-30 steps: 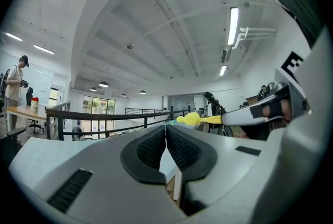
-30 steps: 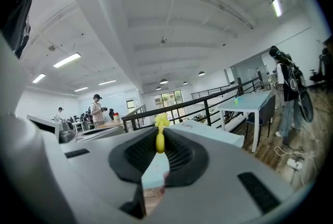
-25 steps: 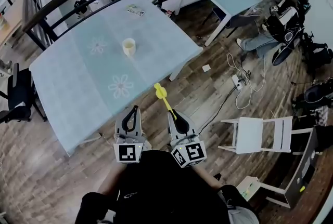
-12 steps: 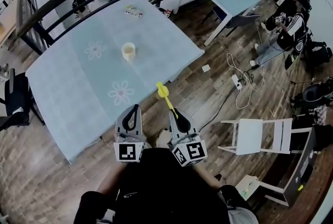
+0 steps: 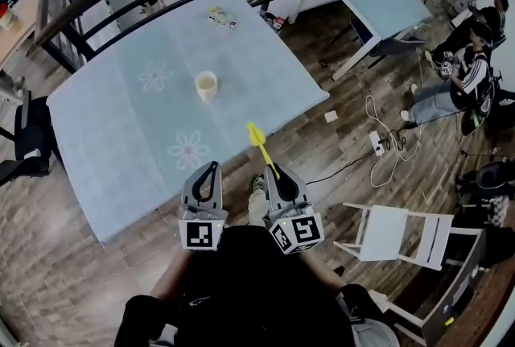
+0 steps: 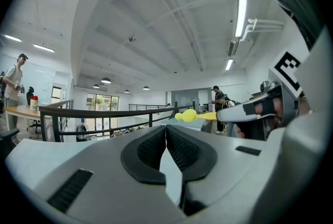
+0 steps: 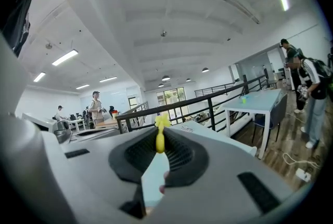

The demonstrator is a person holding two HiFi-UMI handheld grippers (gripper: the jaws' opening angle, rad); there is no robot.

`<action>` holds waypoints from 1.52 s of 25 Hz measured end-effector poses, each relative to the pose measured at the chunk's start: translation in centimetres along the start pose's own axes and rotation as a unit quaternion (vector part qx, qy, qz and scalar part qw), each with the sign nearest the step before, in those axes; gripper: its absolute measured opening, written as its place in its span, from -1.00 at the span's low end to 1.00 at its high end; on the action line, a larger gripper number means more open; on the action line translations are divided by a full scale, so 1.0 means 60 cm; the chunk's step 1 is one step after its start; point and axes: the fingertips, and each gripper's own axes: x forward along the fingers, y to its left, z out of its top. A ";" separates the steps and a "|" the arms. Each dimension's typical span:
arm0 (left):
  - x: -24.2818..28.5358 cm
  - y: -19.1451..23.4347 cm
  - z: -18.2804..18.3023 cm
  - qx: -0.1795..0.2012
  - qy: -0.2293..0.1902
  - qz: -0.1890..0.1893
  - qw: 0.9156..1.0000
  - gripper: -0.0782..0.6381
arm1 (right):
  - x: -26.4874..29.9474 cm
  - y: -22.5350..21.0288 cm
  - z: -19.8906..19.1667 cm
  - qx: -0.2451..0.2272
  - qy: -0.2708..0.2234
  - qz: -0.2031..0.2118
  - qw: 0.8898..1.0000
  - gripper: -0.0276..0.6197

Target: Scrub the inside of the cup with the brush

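**Now: brush clamped in the right claw, cup well ahead on the table**

In the head view the cup [image 5: 206,84] stands upright on the table [image 5: 121,120], above centre in the frame. Both claws sit at lower centre, just off the table's near edge. The cup is well apart from both, up and slightly left of the left claw [image 5: 212,167] and up and to the left of the right claw [image 5: 273,173].

The right claw is closed on the brush [image 5: 259,142]. In the right gripper view the stem [image 7: 160,141] is pinched between the dark pads at centre frame, with the head poking out past the tips [image 7: 160,132]. In the head view the brush slants up and left from the claw, its head over the table's near edge, short of the cup.

The left claw [image 6: 166,129] is closed, its pads meeting in a thin line with nothing between them. At the right of its view the brush head [image 6: 187,115] crosses in front of the railing.

Neither gripper view shows the cup. The lower stem is hidden inside the right jaws. The cup's inside and the bristles are too small to make out.

The cup is pale cream, round and open at the top. The brush is bright yellow, with a slim stem and a knobby head.
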 end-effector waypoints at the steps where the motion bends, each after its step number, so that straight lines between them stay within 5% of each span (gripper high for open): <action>1: 0.013 0.000 0.002 -0.001 0.002 0.007 1.000 -0.74 | 0.011 -0.010 0.006 -0.002 0.001 0.008 1.000 -0.80; 8: 0.103 -0.004 0.023 0.009 -0.021 0.058 0.998 -0.74 | 0.075 -0.082 0.030 -0.010 0.013 0.063 0.998 -0.80; 20: 0.170 -0.023 -0.004 0.010 0.008 0.146 0.989 -0.74 | 0.142 -0.164 0.050 -0.017 0.028 0.135 0.990 -0.80; 30: 0.205 0.053 -0.024 0.002 0.027 0.164 0.986 -0.74 | 0.217 -0.152 0.046 -0.016 0.050 0.144 0.988 -0.80; 38: 0.273 0.144 -0.039 0.015 0.045 0.131 0.990 -0.73 | 0.290 -0.134 0.084 -0.029 0.055 0.117 0.991 -0.80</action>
